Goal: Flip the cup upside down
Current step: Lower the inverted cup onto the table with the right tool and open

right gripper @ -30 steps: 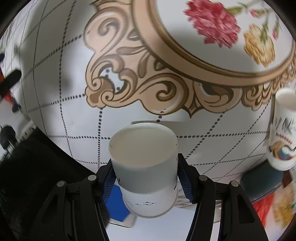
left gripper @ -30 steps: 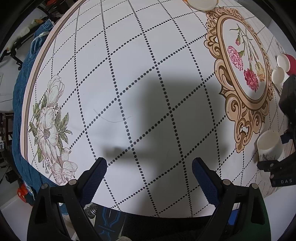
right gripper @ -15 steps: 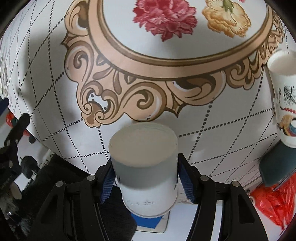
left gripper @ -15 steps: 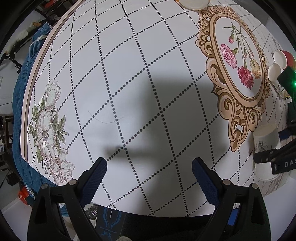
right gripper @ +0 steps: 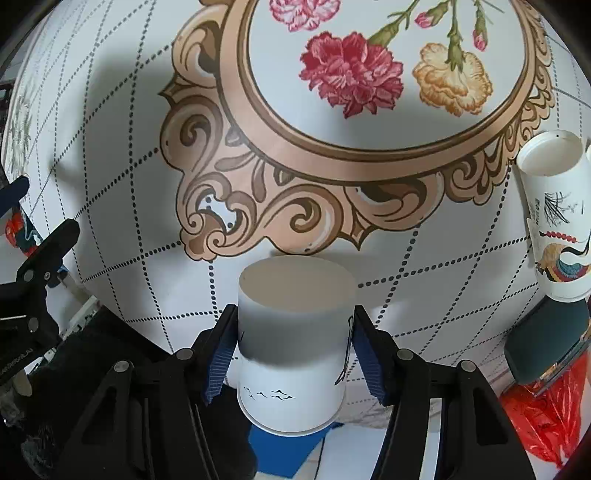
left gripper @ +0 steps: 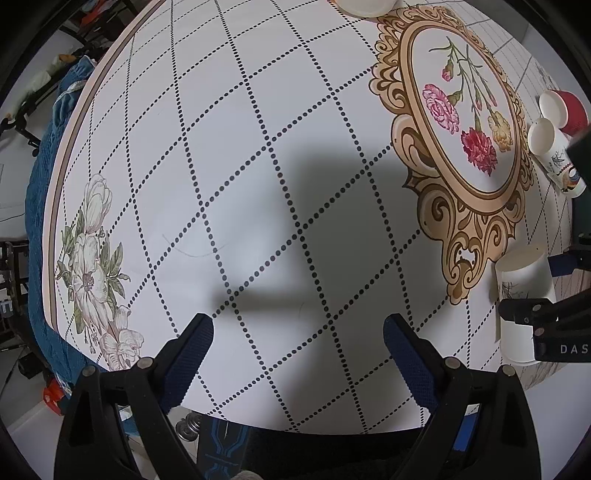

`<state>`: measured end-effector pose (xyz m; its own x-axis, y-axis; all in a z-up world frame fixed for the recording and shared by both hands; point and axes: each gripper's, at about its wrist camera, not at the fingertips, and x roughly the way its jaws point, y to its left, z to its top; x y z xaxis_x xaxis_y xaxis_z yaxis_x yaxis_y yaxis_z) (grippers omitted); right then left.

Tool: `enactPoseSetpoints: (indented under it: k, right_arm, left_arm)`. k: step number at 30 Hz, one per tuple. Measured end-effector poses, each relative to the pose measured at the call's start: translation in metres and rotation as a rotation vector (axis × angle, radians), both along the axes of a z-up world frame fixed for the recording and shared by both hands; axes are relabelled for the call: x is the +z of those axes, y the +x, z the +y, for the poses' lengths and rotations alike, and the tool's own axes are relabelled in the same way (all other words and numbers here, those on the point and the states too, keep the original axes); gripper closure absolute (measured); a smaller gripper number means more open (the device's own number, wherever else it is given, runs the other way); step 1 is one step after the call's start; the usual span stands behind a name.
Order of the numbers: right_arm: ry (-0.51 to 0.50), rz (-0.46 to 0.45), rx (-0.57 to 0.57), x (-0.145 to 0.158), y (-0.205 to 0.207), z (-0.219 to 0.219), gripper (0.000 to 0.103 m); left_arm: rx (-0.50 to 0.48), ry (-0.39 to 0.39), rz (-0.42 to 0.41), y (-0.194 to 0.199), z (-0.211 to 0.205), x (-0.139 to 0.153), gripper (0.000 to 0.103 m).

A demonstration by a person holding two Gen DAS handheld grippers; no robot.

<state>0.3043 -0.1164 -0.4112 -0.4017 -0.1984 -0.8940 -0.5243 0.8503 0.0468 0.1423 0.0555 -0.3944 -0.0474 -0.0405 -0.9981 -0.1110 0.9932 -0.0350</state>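
Observation:
A white paper cup [right gripper: 293, 343] with small black bird marks sits between the blue pads of my right gripper [right gripper: 293, 332], its flat base towards the camera and its wide rim at the near table edge. The pads touch its sides; the gripper is shut on it. The same cup [left gripper: 522, 295] shows at the right of the left wrist view, inverted, with the right gripper's black fingers [left gripper: 532, 314] around it. My left gripper [left gripper: 297, 332] is open and empty, low over the patterned table [left gripper: 258, 147].
A second paper cup with a bird print [right gripper: 554, 221] stands inverted at the right, also in the left wrist view [left gripper: 554, 151], beside a red cup [left gripper: 565, 110]. A white dish [left gripper: 365, 5] is at the far edge. A dark container [right gripper: 546, 343] and red bag [right gripper: 546, 417] lie off the table's right.
My right gripper has carried the cup over the table edge and lower, towards the ornate frame print; the cup stays gripped. The left gripper holds about still, open.

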Motion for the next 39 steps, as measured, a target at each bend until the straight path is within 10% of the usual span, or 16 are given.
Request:
enactPoseSetpoints:
  k: [19, 26, 39]
  right_arm:
    - [0.346, -0.547, -0.244, 0.088, -0.022, -0.060, 0.041]
    - [0.465, -0.774, -0.314, 0.091, -0.084, -0.008, 0.041]
    - [0.480, -0.883, -0.136, 0.079, -0.129, 0.034, 0.040]
  left_arm:
    - [0.011, 0.018, 0.038, 0.012, 0.024, 0.009, 0.009]
    - [0.011, 0.036, 0.055, -0.010, 0.042, 0.007, 0.009]
    - [-0.005, 0.048, 0.050, -0.033, 0.040, -0.001, 0.009]
